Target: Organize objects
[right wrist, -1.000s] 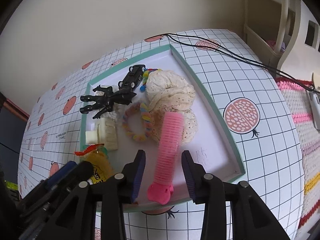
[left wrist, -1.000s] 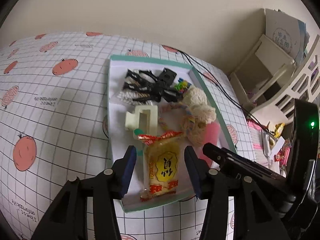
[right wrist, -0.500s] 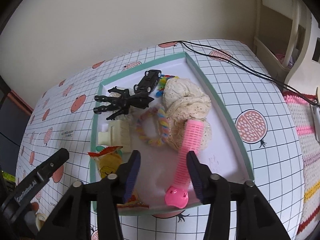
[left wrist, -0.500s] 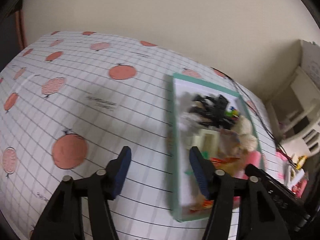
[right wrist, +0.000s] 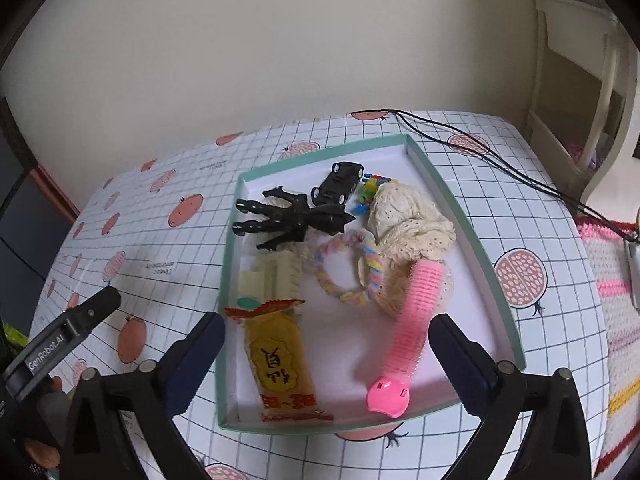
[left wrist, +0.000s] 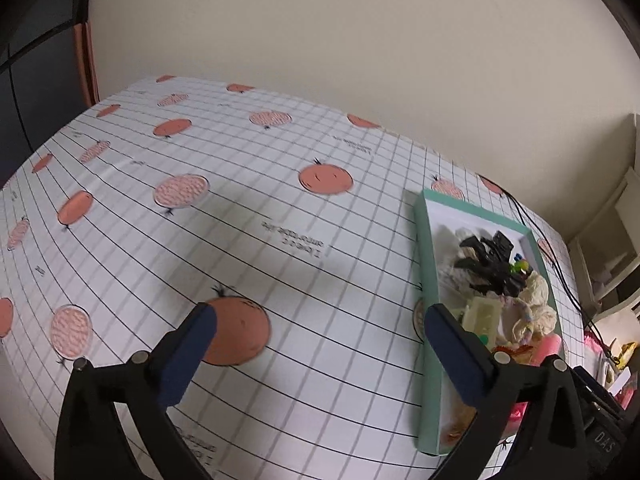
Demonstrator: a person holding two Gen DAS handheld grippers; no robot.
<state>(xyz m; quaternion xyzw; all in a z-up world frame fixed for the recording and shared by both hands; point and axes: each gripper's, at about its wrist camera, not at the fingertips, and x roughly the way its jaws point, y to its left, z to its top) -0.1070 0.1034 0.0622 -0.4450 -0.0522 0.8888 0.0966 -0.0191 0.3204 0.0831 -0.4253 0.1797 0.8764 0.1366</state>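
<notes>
A shallow white tray with a teal rim [right wrist: 496, 280] holds a black figure [right wrist: 292, 218], a black toy car [right wrist: 340, 182], a cream lace cloth [right wrist: 408, 216], a pastel hair tie [right wrist: 344, 268], a cream claw clip [right wrist: 272, 278], a yellow snack packet [right wrist: 280, 364] and a pink hair roller [right wrist: 412, 328]. My right gripper [right wrist: 326, 344] hangs open above the tray's near end, holding nothing. My left gripper [left wrist: 320, 322] is open over the bare tablecloth, with the tray [left wrist: 424, 264] at its right finger. Its body [right wrist: 68, 340] shows left of the tray.
The table wears a white grid cloth printed with orange fruit [left wrist: 326, 178]. A black cable [right wrist: 500, 160] runs across the far right corner. A white shelf unit [right wrist: 576, 92] stands beyond the table on the right, with a striped knitted cloth [right wrist: 612, 280] below it. A plain wall stands behind.
My left gripper swung left off the snack packet to the bare cloth and opened wider. My right gripper drew back from the pink roller and opened wide; both items lie in the tray.
</notes>
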